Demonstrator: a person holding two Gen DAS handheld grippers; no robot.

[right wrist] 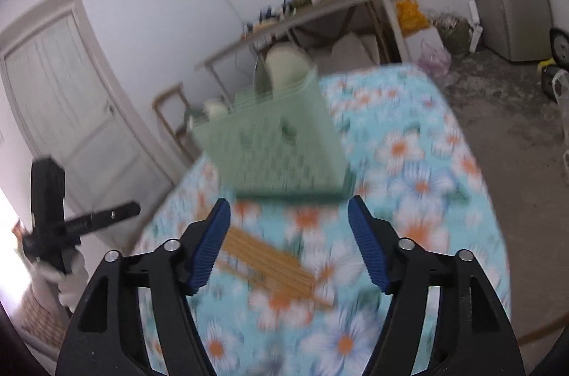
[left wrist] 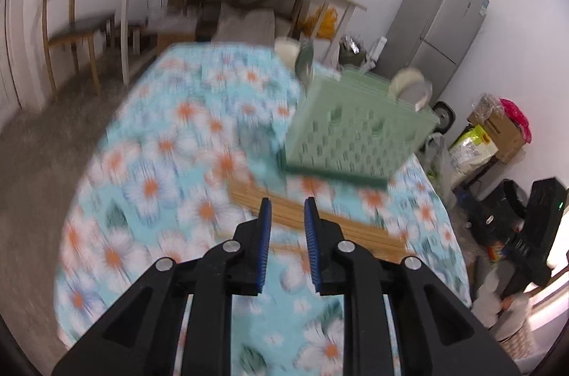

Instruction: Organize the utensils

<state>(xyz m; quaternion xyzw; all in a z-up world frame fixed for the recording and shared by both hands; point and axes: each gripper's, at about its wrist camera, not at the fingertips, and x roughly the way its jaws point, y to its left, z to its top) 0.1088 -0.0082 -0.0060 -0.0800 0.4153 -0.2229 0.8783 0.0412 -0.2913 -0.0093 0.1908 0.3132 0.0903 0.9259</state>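
1. Counter [left wrist: 170,141]: it is covered by a floral cloth. The cloth is soft and may drag or bunch under anything slid across it, so items are better lifted than pushed.

2. Green rack [left wrist: 352,134]: a perforated plastic drying rack stands at the far right part of the counter in the left wrist view. It looks light and stiff. Pale dishes [left wrist: 409,84] stand in its top. They are probably fragile, so the rack should not be knocked.

3. Chopsticks [left wrist: 320,219]: a bundle of thin wooden sticks lies flat on the cloth, just in front of the rack and directly ahead of both grippers. Motion blur hides the count. Judged by appearance, the sticks are light, rigid and smooth, and they are likely to roll or fan apart. A hold across the middle of the bundle, square to its length, should keep the sticks together.

4. Right gripper [right wrist: 288,212]: the jaws stand wide apart with nothing between them, above the near end of the bundle.

5. Left gripper [left wrist: 287,209]: the jaws stand at a narrow gap and are empty. No pad touches the sticks.
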